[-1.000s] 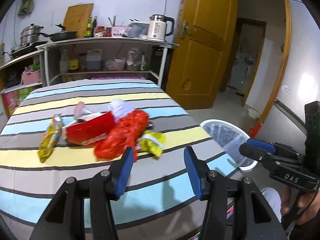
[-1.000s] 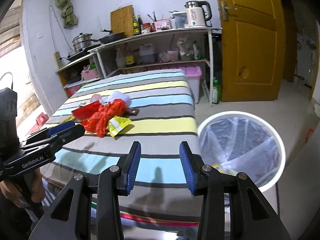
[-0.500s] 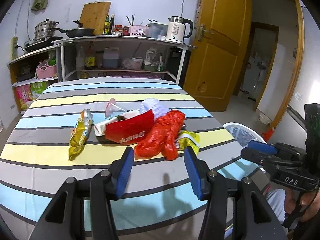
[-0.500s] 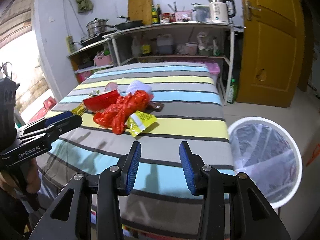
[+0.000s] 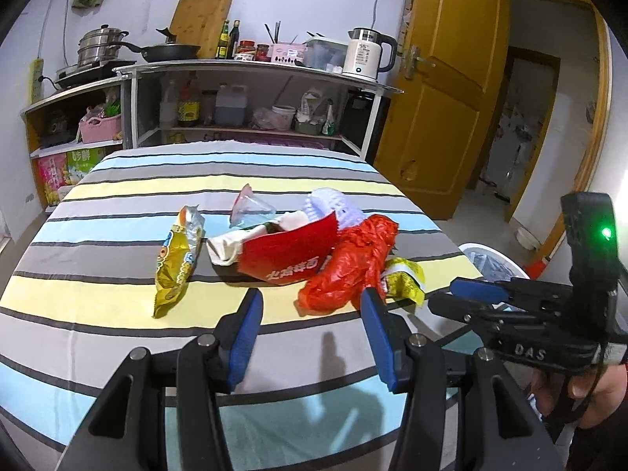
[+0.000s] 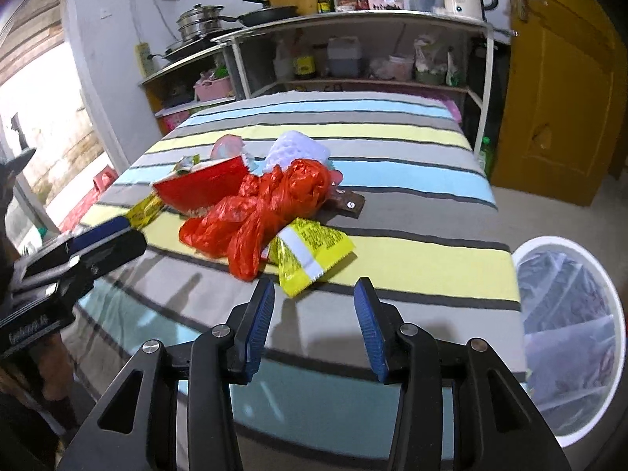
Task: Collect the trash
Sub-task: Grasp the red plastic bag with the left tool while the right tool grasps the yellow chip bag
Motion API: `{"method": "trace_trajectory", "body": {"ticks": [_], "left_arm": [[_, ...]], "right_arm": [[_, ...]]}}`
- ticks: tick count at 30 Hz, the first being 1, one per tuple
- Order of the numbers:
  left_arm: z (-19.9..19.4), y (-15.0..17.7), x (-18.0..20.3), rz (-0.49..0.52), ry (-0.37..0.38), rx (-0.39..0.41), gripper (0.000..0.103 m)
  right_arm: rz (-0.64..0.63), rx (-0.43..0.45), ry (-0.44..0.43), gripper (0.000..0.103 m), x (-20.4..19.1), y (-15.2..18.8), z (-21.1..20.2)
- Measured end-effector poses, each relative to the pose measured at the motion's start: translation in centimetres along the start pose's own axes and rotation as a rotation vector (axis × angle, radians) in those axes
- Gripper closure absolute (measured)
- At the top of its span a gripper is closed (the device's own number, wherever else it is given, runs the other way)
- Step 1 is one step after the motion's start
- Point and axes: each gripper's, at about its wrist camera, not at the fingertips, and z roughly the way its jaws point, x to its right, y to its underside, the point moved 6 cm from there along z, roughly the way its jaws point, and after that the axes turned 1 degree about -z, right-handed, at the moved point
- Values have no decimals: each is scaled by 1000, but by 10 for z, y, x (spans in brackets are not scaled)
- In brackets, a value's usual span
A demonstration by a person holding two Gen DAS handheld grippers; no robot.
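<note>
The trash lies heaped mid-worktop on the striped cloth (image 5: 117, 298): a red plastic bag (image 6: 263, 204), a red carton (image 5: 290, 251), a yellow wrapper (image 6: 314, 251) (just beside the bag) and a gold snack packet (image 5: 176, 263) apart at the left; the left hand-held gripper (image 5: 310, 310) hangs wide and empty before the bag; the right hand-held gripper (image 6: 314, 306), jaws just opening, holds nothing; a lined white bin (image 6: 569, 314) stands beside the worktop.
</note>
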Motion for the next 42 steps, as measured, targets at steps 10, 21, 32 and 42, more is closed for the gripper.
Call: {"method": "trace_trajectory", "body": {"ticks": [10, 21, 32, 42], "left_arm": [[2, -2, -15, -25, 8, 2, 49], [6, -6, -19, -37, 30, 1, 49], [28, -11, 12, 48, 75, -53, 48], [71, -16, 36, 128, 75, -168, 43]], "right_arm": [[109, -35, 7, 46, -2, -17, 25], [160, -43, 10, 66, 1, -19, 36], [153, 2, -8, 69, 12, -7, 10], [182, 17, -12, 69, 31, 3, -5]]}}
